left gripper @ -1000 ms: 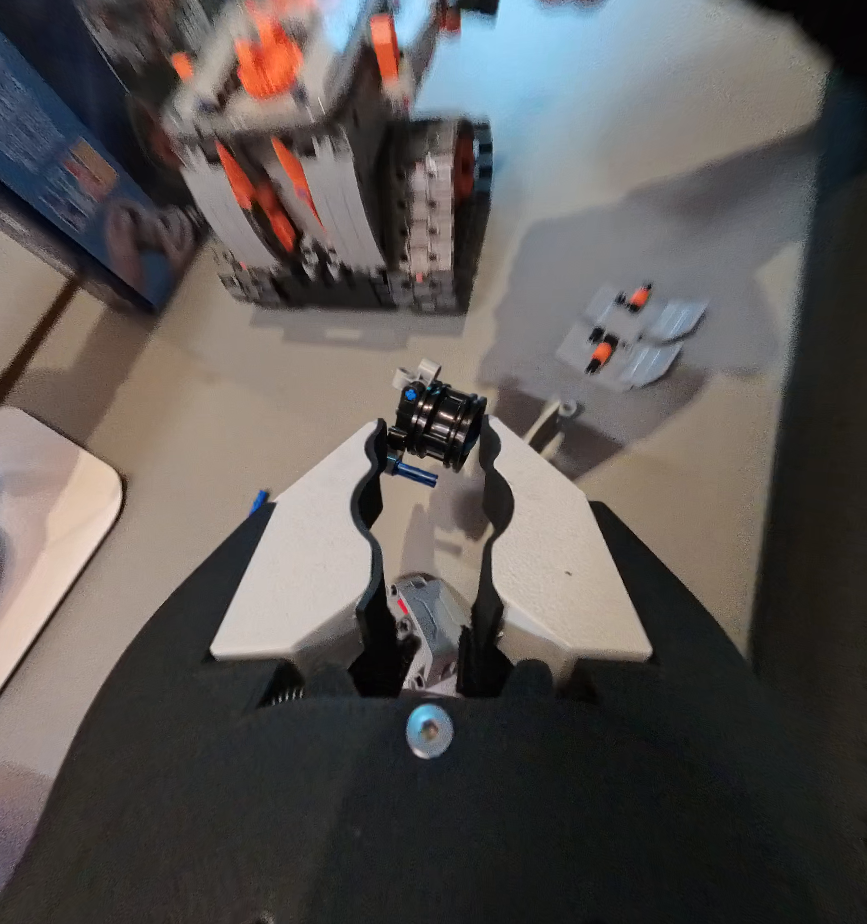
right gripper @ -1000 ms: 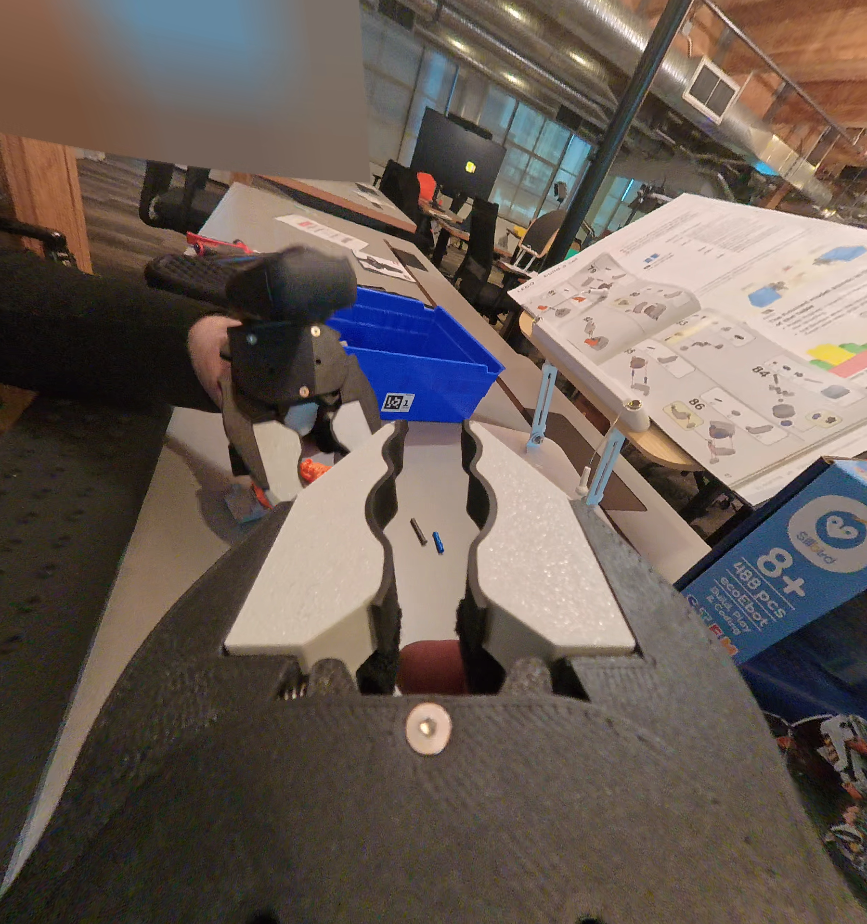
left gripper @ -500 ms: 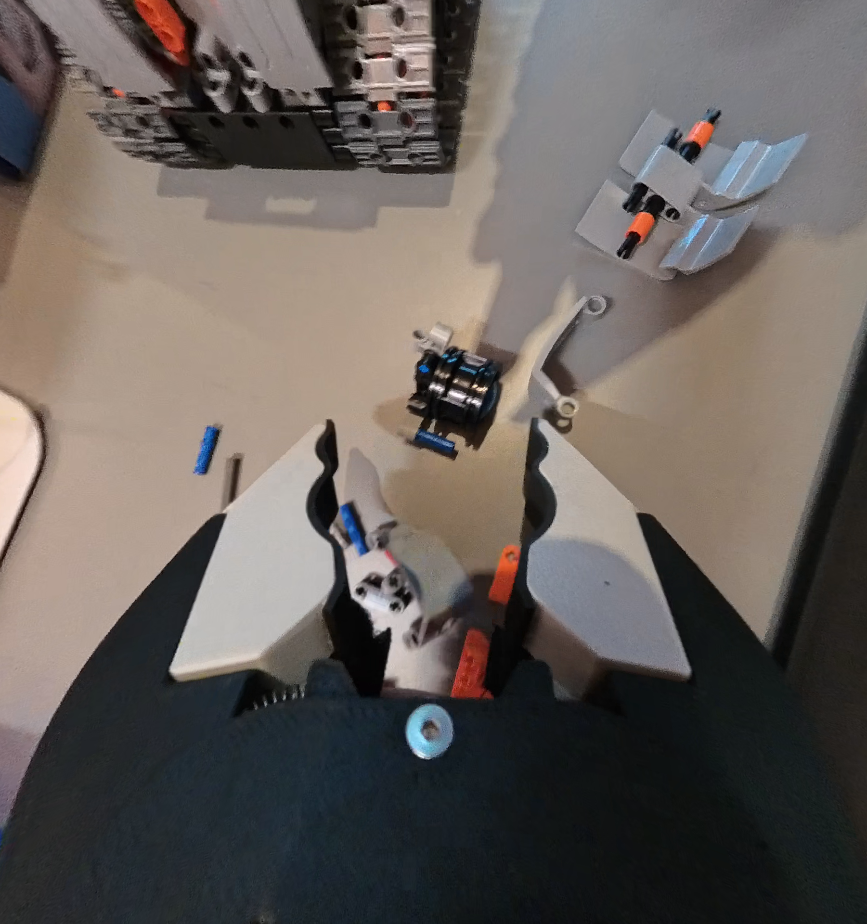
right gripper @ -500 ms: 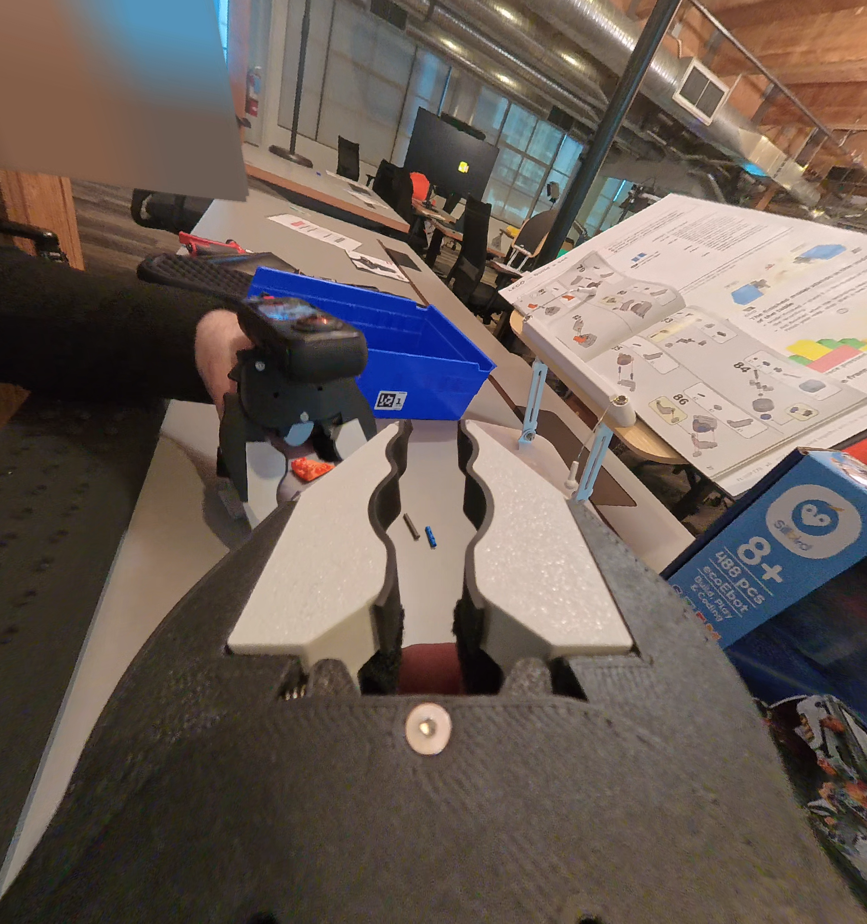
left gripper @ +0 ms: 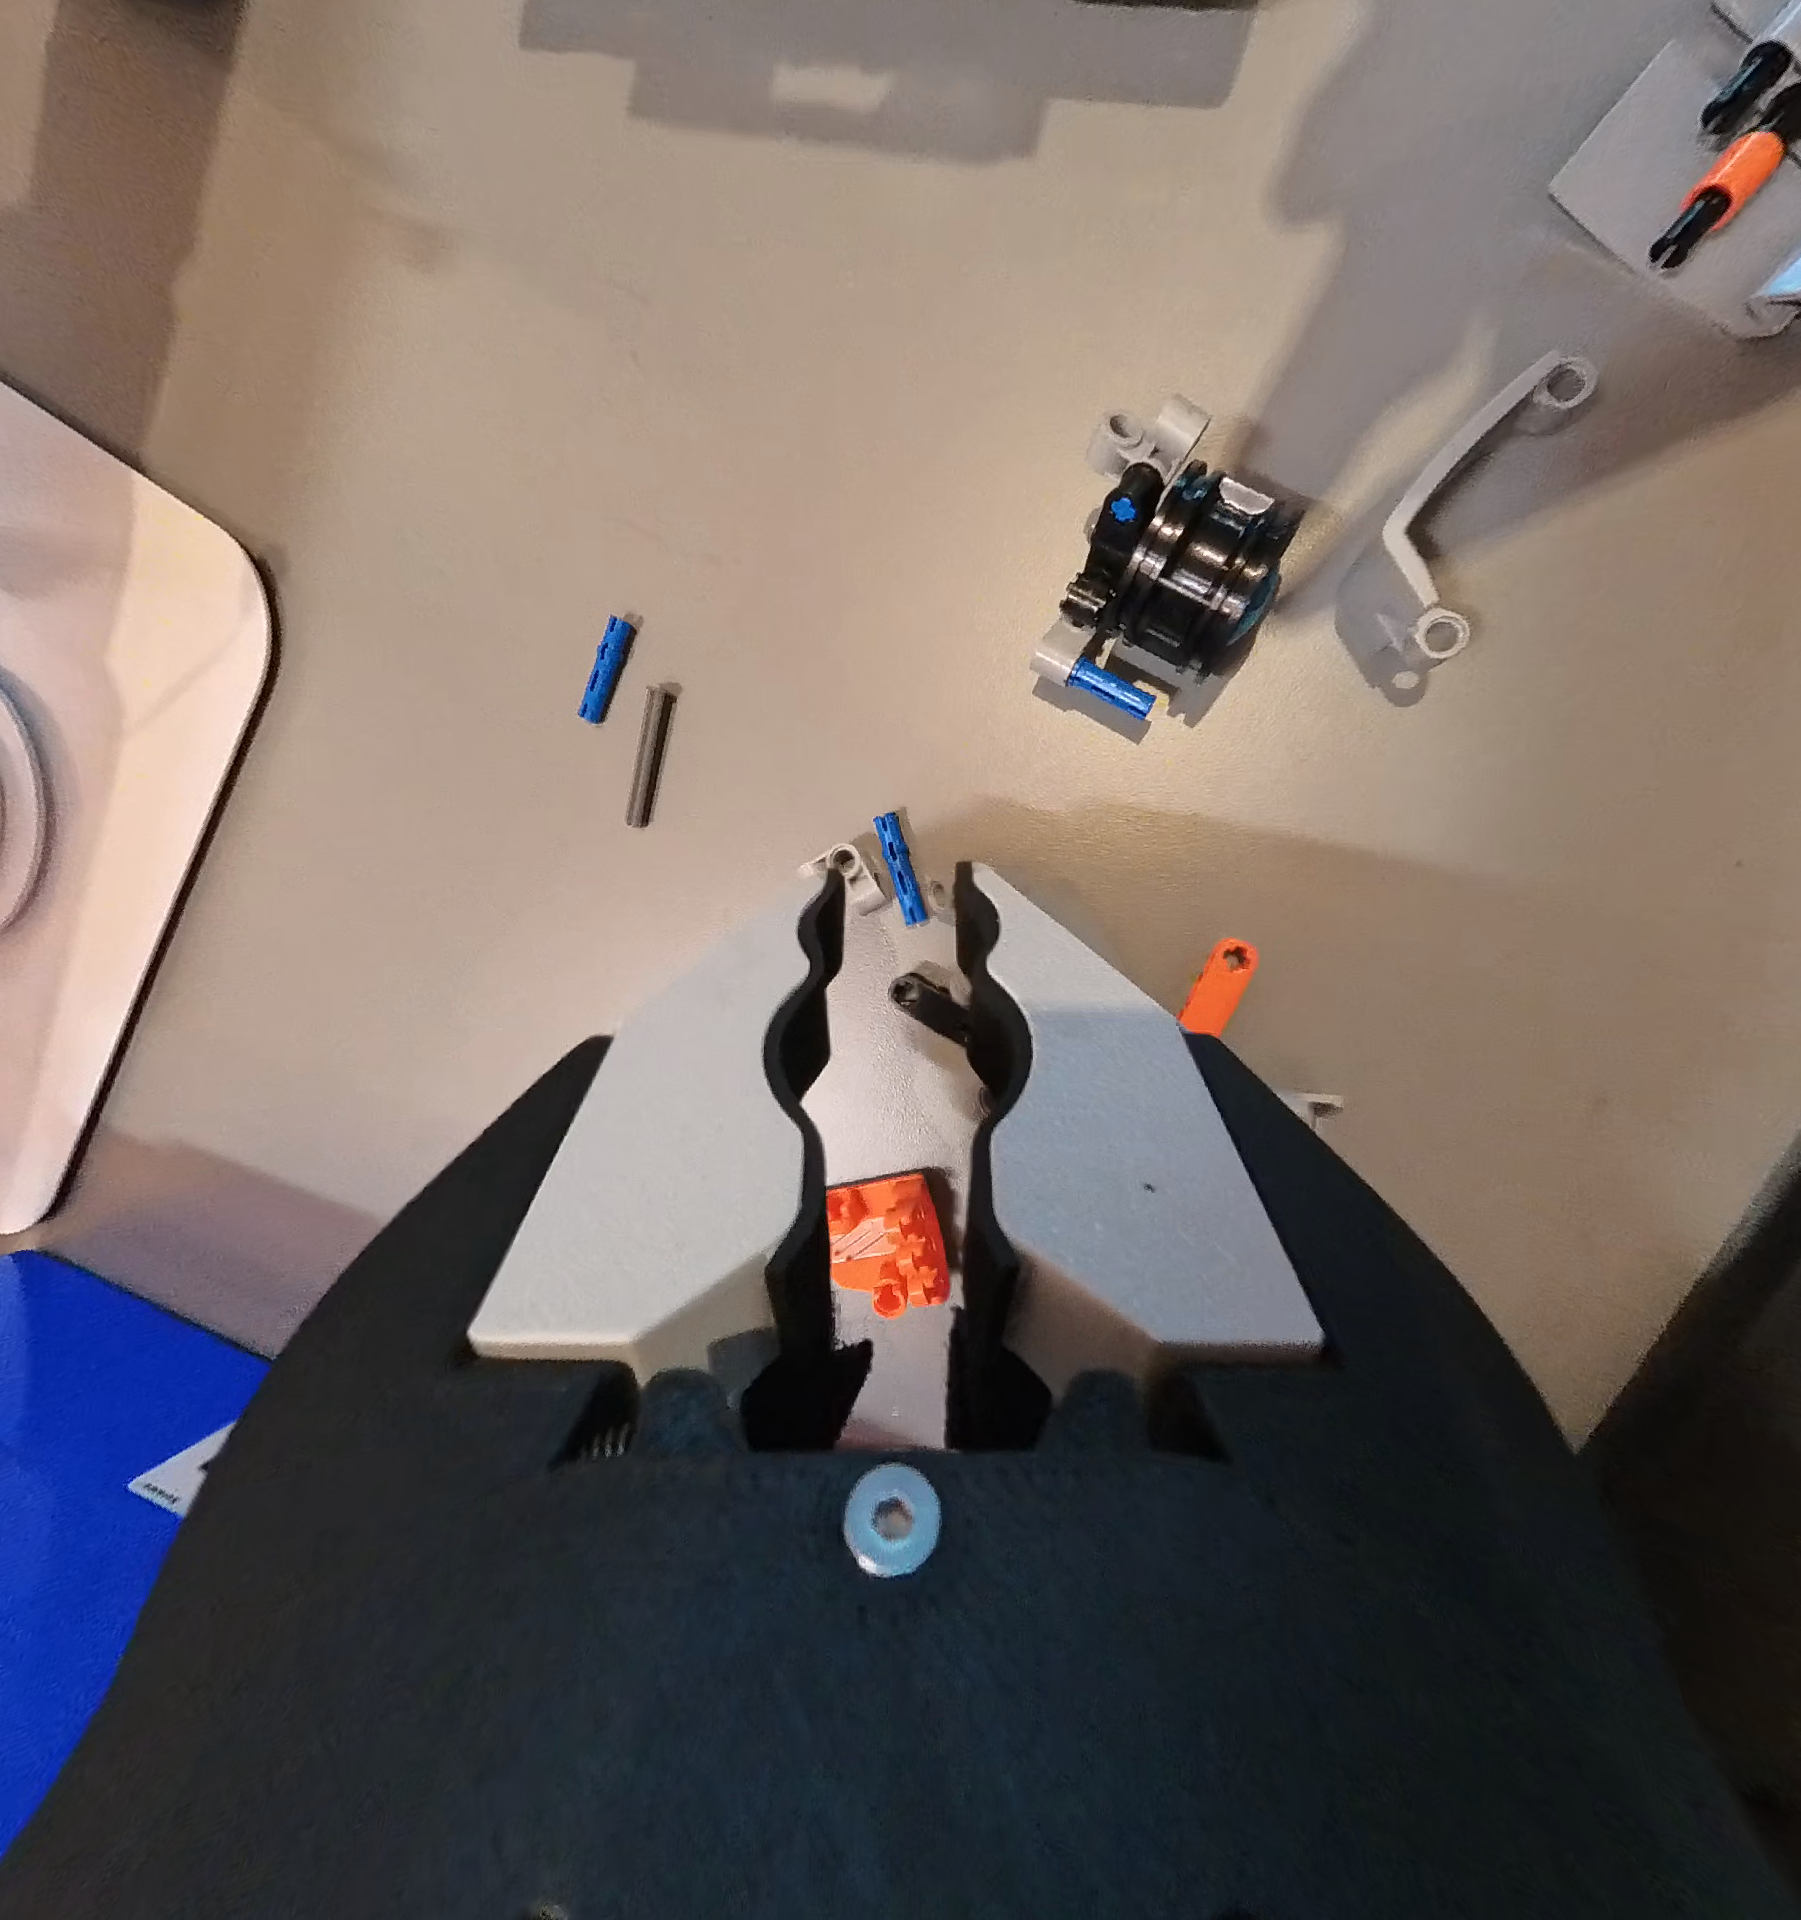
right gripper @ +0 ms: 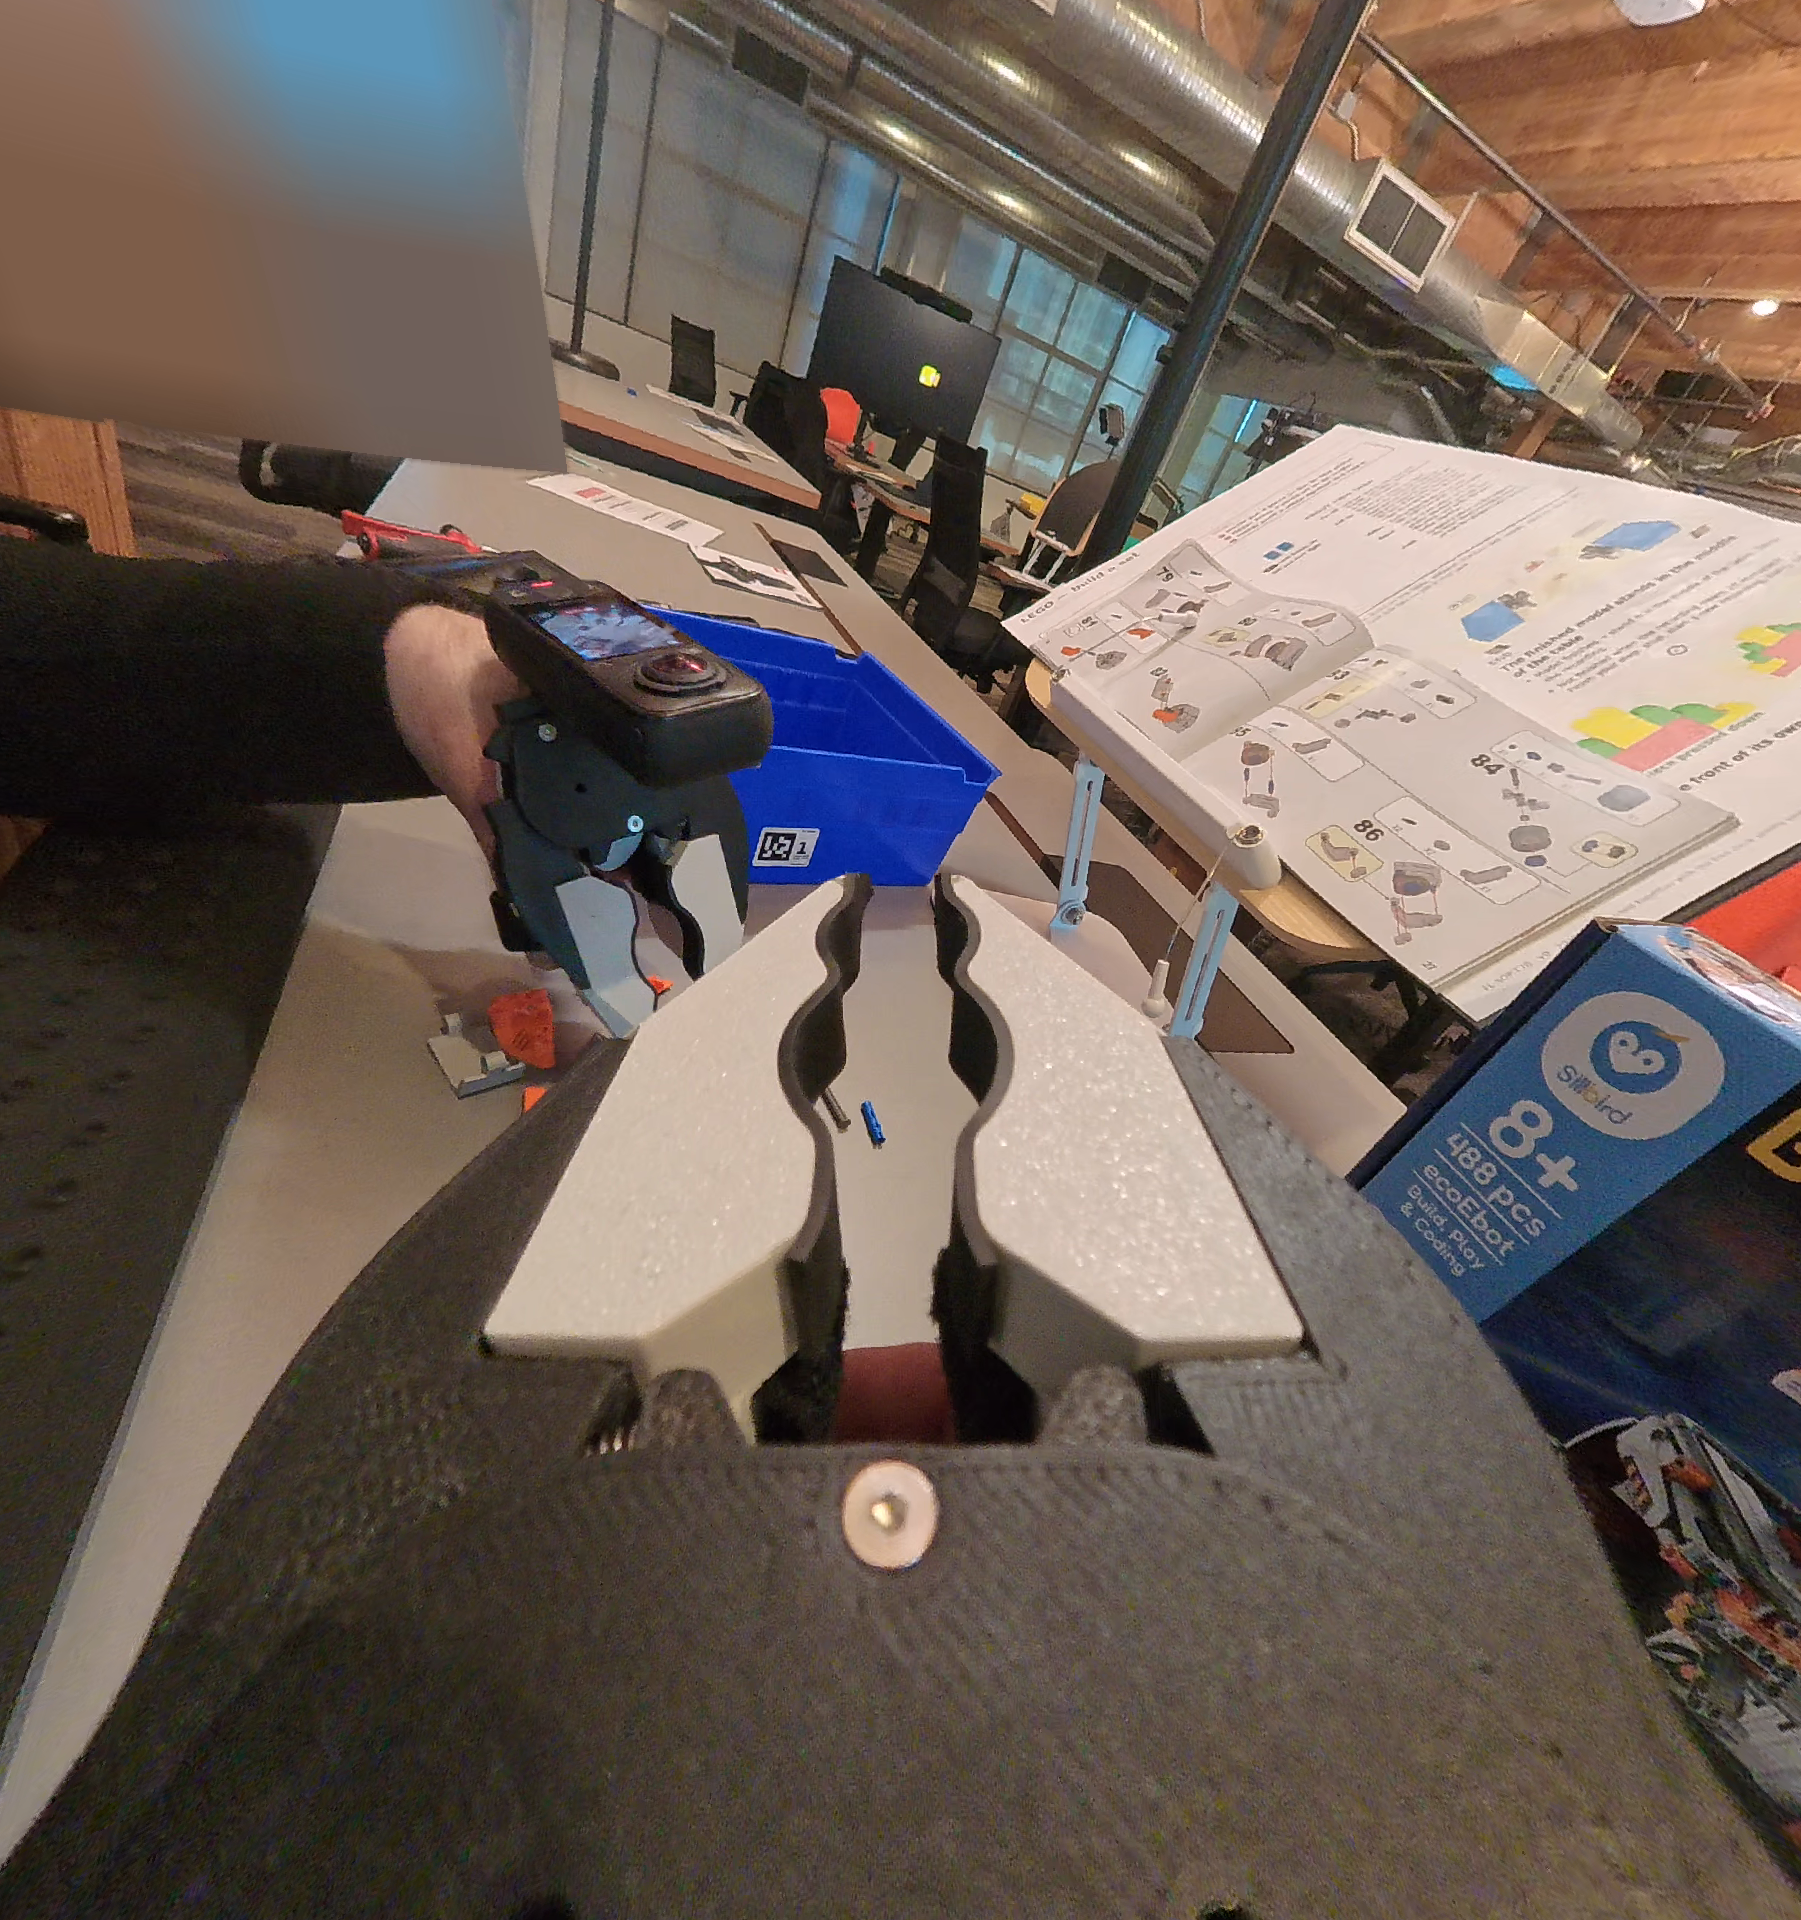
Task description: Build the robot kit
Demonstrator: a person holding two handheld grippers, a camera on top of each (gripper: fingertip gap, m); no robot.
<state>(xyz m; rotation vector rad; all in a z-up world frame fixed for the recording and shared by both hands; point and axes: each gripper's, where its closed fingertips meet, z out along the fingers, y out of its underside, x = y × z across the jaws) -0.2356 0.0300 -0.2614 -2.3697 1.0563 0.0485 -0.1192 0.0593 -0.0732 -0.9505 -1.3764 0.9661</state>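
Grey-and-orange brick assembly (left gripper: 885, 1242): lying on the desk (left gripper: 667, 364), seen down through the gap of the left gripper (left gripper: 896, 883), close to the finger roots. Jaws parted, nothing clamped. Short blue pin (left gripper: 898, 868) on a small grey connector just at the fingertips. Orange beam (left gripper: 1218, 982) beside the right finger. Farther ahead, a black wheel assembly (left gripper: 1182, 566) with a curved grey piece (left gripper: 1415, 499) next to it. To the left, a loose blue pin (left gripper: 603, 667) beside a dark axle (left gripper: 650, 753).

From the right wrist: right gripper (right gripper: 891, 894) raised, jaws slightly apart, empty. Left gripper (right gripper: 662, 987) held by a hand (right gripper: 439, 696), pointing down, assembly (right gripper: 506, 1034) just beside its fingertips. Blue bin (right gripper: 854, 769) behind; instruction booklet (right gripper: 1447, 707) on a stand, to the right.
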